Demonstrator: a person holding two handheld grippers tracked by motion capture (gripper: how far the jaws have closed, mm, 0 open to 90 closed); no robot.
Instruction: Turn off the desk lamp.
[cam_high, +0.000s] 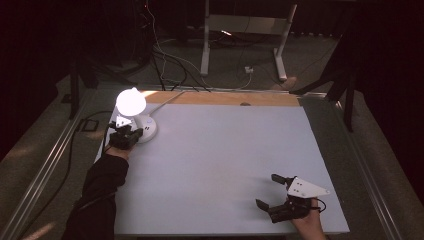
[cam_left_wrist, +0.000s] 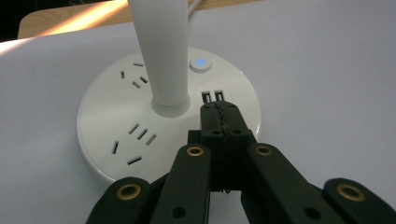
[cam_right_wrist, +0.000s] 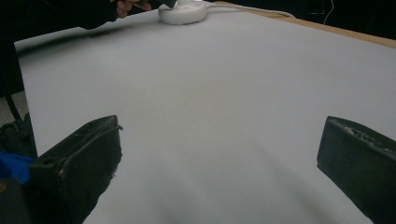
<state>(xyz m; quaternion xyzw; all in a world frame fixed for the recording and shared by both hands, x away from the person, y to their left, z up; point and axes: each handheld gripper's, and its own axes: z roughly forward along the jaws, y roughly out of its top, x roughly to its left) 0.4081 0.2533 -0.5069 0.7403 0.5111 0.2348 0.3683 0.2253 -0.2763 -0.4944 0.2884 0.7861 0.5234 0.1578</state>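
A white desk lamp stands at the table's back left, its head (cam_high: 131, 101) glowing above a round base (cam_high: 146, 127). In the left gripper view the base (cam_left_wrist: 112, 116) shows sockets, two USB ports (cam_left_wrist: 212, 96) and a small button lit blue (cam_left_wrist: 199, 63) beside the stem (cam_left_wrist: 161, 51). My left gripper (cam_left_wrist: 219, 116) is shut with nothing in it, its tips over the base just short of the USB ports; the high view has this gripper (cam_high: 136, 132) against the base. My right gripper (cam_high: 268, 190) rests near the front right, jaws wide open and empty (cam_right_wrist: 219, 154).
The white table top (cam_high: 225, 150) ends in a wooden strip (cam_high: 225, 98) at the back. The lamp's white cord (cam_high: 165, 102) runs off toward it. Metal rails (cam_high: 45, 165) flank the table. A dark-sleeved arm (cam_high: 102, 190) lies along the left edge.
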